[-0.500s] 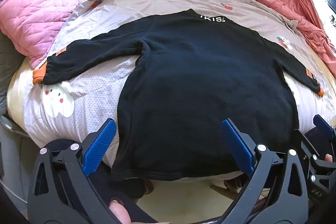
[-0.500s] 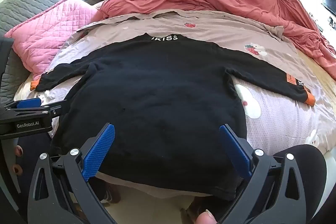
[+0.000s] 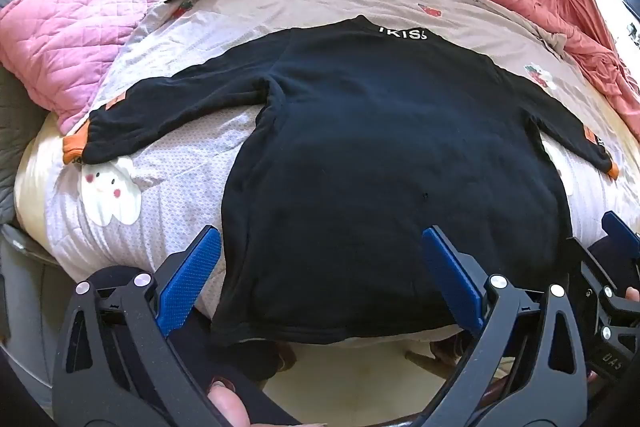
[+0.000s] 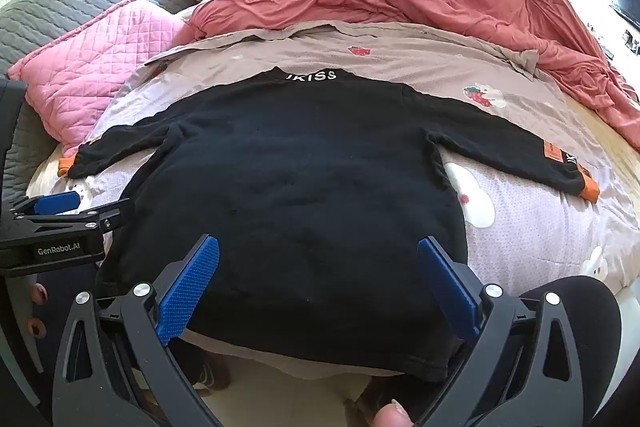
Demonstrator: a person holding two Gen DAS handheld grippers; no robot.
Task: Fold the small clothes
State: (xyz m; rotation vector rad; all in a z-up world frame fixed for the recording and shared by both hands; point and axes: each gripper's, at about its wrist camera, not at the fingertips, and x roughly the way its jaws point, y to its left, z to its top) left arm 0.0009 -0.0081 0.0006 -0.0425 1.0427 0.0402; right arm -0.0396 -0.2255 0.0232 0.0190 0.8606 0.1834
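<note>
Bed with a mauve cartoon-print sheet (image 4: 520, 239) carrying a black long-sleeved top (image 4: 304, 195), spread flat, collar lettered "KISS". Left gripper (image 3: 320, 279), marked "GenRobot.AI", and right gripper (image 4: 318, 283) hover above its hem, fingers released.

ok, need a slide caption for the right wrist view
Right gripper, jaws open, above the hem of a black long-sleeved top spread flat on the bed; left gripper at its left edge.
</note>
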